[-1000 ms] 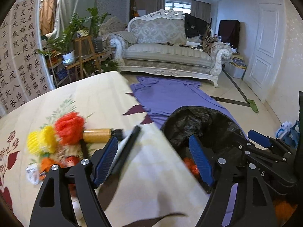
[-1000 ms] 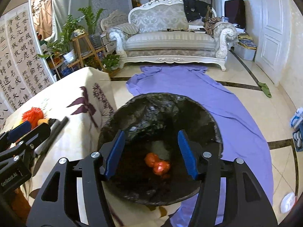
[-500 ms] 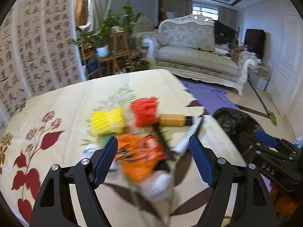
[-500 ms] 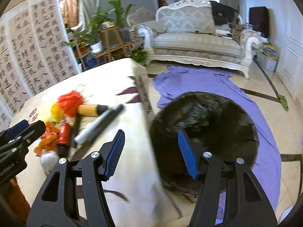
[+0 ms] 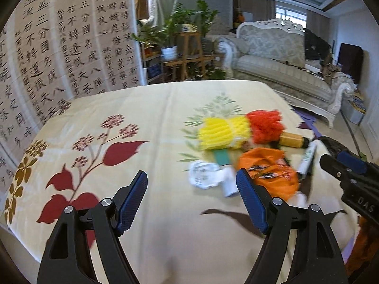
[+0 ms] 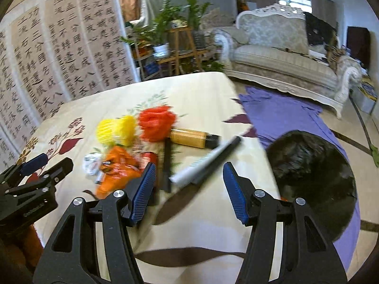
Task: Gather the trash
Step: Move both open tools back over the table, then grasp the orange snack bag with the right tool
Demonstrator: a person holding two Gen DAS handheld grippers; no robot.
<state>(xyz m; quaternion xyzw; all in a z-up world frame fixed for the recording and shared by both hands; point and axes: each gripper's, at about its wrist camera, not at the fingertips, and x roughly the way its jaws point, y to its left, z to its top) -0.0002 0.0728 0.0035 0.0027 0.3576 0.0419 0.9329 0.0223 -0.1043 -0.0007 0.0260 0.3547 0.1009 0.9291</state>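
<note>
Tongs first: I find my left gripper (image 5: 191,187) spread wide with nothing between its blue pads, poised over the flowered tablecloth (image 5: 146,127), and my right gripper (image 6: 189,184) about half open and likewise empty. Trash lies in one heap ahead of both: a yellow mesh sleeve (image 5: 222,132) touching a red mesh sleeve (image 5: 265,125), an orange wrapper (image 5: 267,172), crumpled white paper (image 5: 203,172), a brown bottle (image 6: 191,138) and a marker (image 6: 206,163). Beyond the table edge, to my right, I note the black bin bag (image 6: 312,182) standing open on a purple cloth (image 6: 284,111).
</note>
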